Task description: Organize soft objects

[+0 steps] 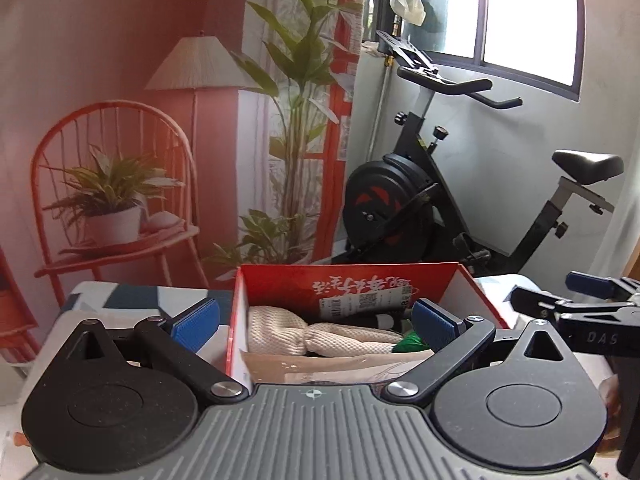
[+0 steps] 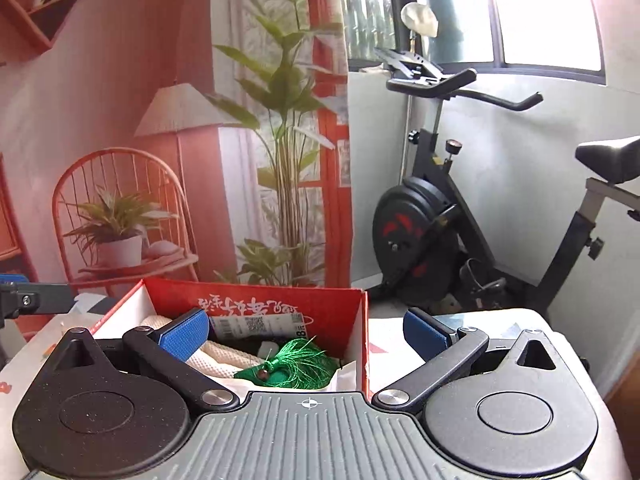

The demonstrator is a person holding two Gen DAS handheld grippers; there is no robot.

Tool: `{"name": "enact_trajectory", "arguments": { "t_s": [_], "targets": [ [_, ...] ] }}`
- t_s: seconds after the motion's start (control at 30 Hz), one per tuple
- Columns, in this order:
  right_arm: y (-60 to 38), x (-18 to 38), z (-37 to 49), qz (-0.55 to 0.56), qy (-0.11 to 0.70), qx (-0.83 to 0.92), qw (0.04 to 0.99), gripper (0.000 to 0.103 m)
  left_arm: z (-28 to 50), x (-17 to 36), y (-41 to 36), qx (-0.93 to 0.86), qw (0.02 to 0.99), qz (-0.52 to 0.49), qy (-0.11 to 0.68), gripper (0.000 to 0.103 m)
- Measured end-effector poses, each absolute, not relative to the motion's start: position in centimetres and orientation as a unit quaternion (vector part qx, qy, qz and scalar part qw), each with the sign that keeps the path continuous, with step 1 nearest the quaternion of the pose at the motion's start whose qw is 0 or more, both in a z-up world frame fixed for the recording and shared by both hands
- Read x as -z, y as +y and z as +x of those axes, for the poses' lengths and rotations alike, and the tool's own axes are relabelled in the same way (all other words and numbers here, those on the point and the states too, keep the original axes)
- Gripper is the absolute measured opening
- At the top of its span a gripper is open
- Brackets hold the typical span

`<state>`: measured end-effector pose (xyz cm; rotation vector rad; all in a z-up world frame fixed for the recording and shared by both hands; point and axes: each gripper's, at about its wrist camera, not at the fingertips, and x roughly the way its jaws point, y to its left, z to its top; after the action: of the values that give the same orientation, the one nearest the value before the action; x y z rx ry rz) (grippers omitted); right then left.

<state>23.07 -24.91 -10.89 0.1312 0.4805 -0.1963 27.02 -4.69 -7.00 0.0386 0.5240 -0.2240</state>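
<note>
Red box (image 1: pixel 280 288) at the desk's far edge, cream knit cloth (image 1: pixel 320 336) and green tassel (image 2: pixel 296 364) inside; left tongs (image 1: pixel 316 320) and right tongs (image 2: pixel 306 330) both wide open, empty

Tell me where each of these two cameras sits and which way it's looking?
Left wrist: rides the left gripper, looking along its open blue fingers into the red box; the right gripper shows at the right edge.
Right wrist: rides the right gripper, fingers open, looking at the red box with its green tassel; the left gripper pokes in at the left edge.
Shared: box, cream rope, exercise bike.
</note>
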Motion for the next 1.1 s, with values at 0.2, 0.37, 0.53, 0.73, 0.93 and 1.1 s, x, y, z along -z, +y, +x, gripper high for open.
{"name": "enact_trajectory", "arguments": {
  "t_s": [0.2, 0.37, 0.53, 0.73, 0.93, 1.1],
  "targets": [
    [-24.3, 8.0, 20.8, 0.082, 0.238, 0.089, 0.964, 0.102, 24.2, 4.5, -3.5, 0.107, 0.964, 0.032, 0.243, 0.103],
    [-23.5, 5.0, 17.6, 0.101, 0.215, 0.093, 0.967, 0.103, 21.2, 2.2, -2.9, 0.08, 0.969, 0.051, 0.228, 0.103],
    [-22.2, 2.5, 14.2, 0.085, 0.213, 0.114, 0.967, 0.102, 17.8, 0.0, -2.0, 0.076, 0.973, 0.045, 0.211, 0.103],
    [-20.1, 0.4, 9.5, 0.069, 0.212, 0.142, 0.964, 0.103, 13.1, -1.8, -1.4, 0.051, 0.977, 0.049, 0.201, 0.103],
    [-18.9, -0.7, 5.5, 0.064, 0.216, 0.154, 0.962, 0.103, 9.6, -3.2, -1.3, 0.037, 0.98, 0.046, 0.188, 0.103],
    [-18.6, -1.3, 3.3, 0.053, 0.214, 0.16, 0.962, 0.103, 8.4, -3.4, -1.3, 0.035, 0.981, 0.045, 0.183, 0.103]
  ]
}}
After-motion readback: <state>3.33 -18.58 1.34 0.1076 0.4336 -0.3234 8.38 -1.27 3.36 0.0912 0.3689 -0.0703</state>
